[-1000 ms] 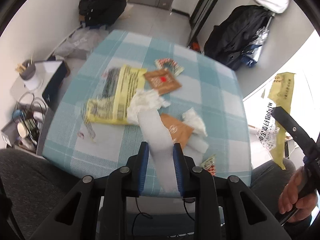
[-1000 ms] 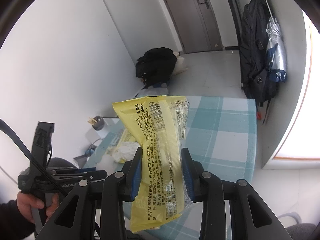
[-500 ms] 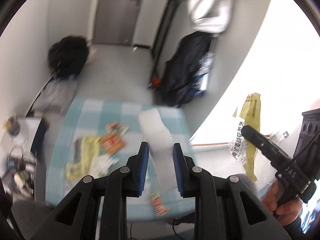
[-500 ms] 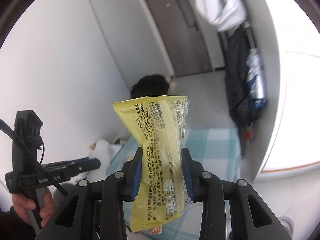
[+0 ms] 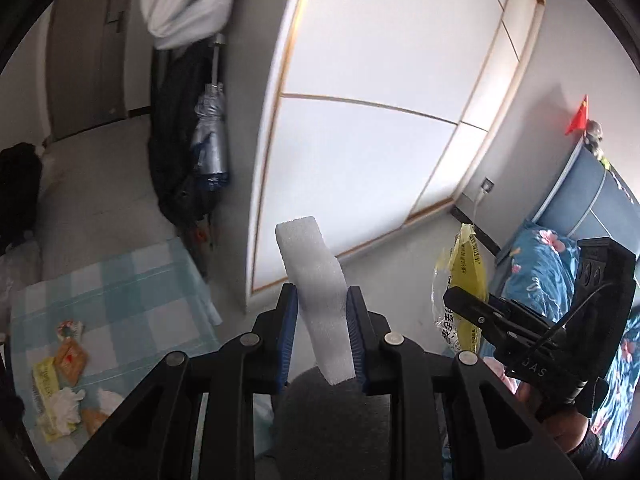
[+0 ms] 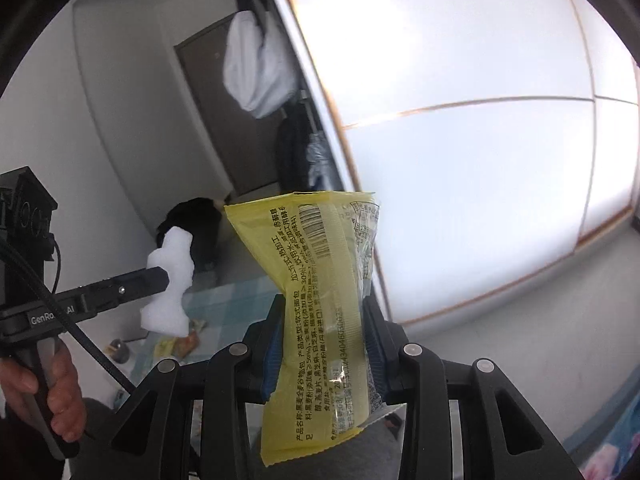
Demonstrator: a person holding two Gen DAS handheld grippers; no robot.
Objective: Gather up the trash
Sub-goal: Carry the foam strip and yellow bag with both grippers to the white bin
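My left gripper is shut on a white foam strip and holds it in the air, away from the table; the strip also shows in the right wrist view. My right gripper is shut on a yellow food wrapper, also lifted; the wrapper shows in the left wrist view. The checked blue table lies low at the left with more trash: a yellow wrapper, a brown sachet, crumpled white tissue and a small printed packet.
A large bright window fills the middle. Dark coats and a folded umbrella hang by the wall. A black bag sits on the floor. A flowered blue bedspread is at the right.
Both grippers have swung up and to the right, away from the table, each still holding its piece. The table has slid to the lower left of the left wrist view.
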